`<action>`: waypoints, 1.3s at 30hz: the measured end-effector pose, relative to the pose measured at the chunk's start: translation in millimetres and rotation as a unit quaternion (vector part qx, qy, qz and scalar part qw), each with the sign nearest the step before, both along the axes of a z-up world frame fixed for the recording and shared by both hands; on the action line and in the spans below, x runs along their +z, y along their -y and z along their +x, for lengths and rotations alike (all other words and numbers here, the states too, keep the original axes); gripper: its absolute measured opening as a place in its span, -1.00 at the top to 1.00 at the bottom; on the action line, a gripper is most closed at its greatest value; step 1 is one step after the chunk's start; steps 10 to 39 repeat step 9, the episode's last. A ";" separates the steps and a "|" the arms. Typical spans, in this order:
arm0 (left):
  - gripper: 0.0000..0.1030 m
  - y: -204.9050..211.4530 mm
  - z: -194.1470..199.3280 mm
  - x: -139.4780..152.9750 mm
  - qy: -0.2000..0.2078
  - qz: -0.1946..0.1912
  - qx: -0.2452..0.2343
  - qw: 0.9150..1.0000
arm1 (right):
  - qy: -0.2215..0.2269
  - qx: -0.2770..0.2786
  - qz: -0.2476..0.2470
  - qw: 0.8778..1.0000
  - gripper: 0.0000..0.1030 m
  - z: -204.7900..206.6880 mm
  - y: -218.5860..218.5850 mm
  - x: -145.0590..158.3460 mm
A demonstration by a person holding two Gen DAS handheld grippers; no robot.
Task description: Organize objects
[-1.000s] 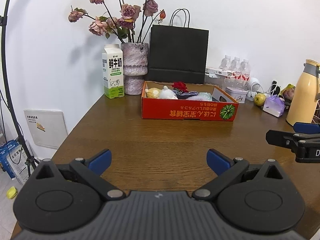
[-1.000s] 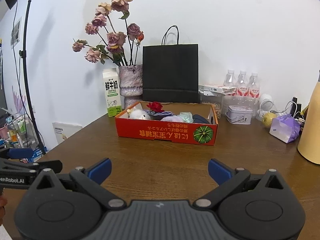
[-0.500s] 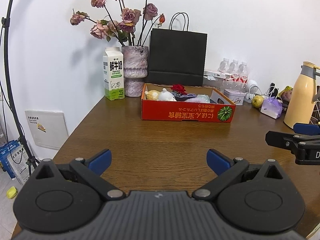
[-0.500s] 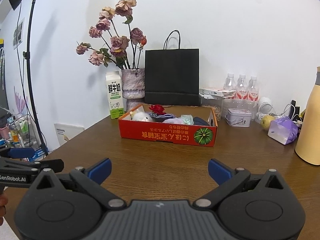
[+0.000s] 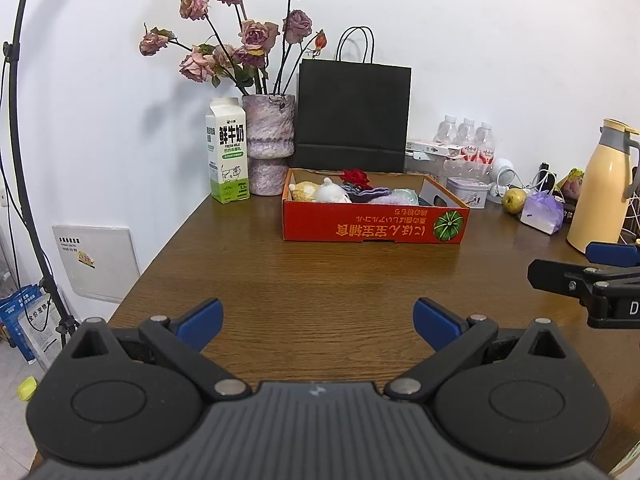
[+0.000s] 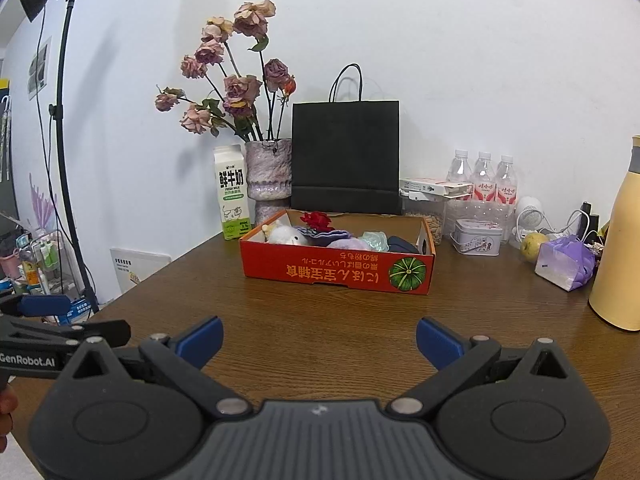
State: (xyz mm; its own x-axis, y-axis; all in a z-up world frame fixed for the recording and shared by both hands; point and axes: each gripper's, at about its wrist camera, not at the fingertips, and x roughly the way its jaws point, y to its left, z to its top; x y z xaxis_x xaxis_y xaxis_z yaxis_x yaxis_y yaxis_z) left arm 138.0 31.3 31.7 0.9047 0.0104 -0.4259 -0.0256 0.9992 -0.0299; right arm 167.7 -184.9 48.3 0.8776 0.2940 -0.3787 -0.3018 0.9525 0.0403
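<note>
A red cardboard box (image 5: 374,229) (image 6: 338,270) sits at the back middle of the brown wooden table (image 5: 320,280). Inside it lie a white plush toy (image 5: 330,191) (image 6: 285,235), a yellow plush (image 5: 304,191), a red flower (image 5: 356,177) (image 6: 318,220), purple cloth (image 5: 370,192) and a pale green item (image 5: 404,196). My left gripper (image 5: 318,320) hovers open over the near table, nothing between its blue pads. My right gripper (image 6: 318,338) is open too, well short of the box. Each gripper shows at the edge of the other's view.
Behind the box stand a milk carton (image 5: 227,156), a vase of dried roses (image 5: 269,144) and a black paper bag (image 5: 354,114). On the right are water bottles (image 5: 466,140), a tin (image 5: 467,190), a pear (image 5: 514,199), a purple bag (image 5: 543,213) and a yellow thermos (image 5: 602,188). The table's left edge drops to the floor.
Both grippers have drawn back and tilted up a little, so the box and the things behind it sit lower and smaller in view. Both stay open.
</note>
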 end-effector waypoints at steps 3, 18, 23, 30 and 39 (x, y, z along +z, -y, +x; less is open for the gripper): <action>-1.00 1.1 -1.2 -0.2 0.002 -0.002 -0.003 1.000 | 0.000 0.000 0.000 1.000 -1.00 -1.5 -0.5 0.7; -1.00 2.0 -0.7 0.7 0.000 -0.005 0.001 1.000 | -0.001 0.000 -0.002 1.000 -1.00 -3.9 -1.9 -0.2; -1.00 2.0 -0.7 0.7 0.000 -0.005 0.001 1.000 | -0.001 0.000 -0.002 1.000 -1.00 -3.9 -1.9 -0.2; -1.00 2.0 -0.7 0.7 0.000 -0.005 0.001 1.000 | -0.001 0.000 -0.002 1.000 -1.00 -3.9 -1.9 -0.2; -1.00 2.0 -0.7 0.7 0.000 -0.005 0.001 1.000 | -0.001 0.000 -0.002 1.000 -1.00 -3.9 -1.9 -0.2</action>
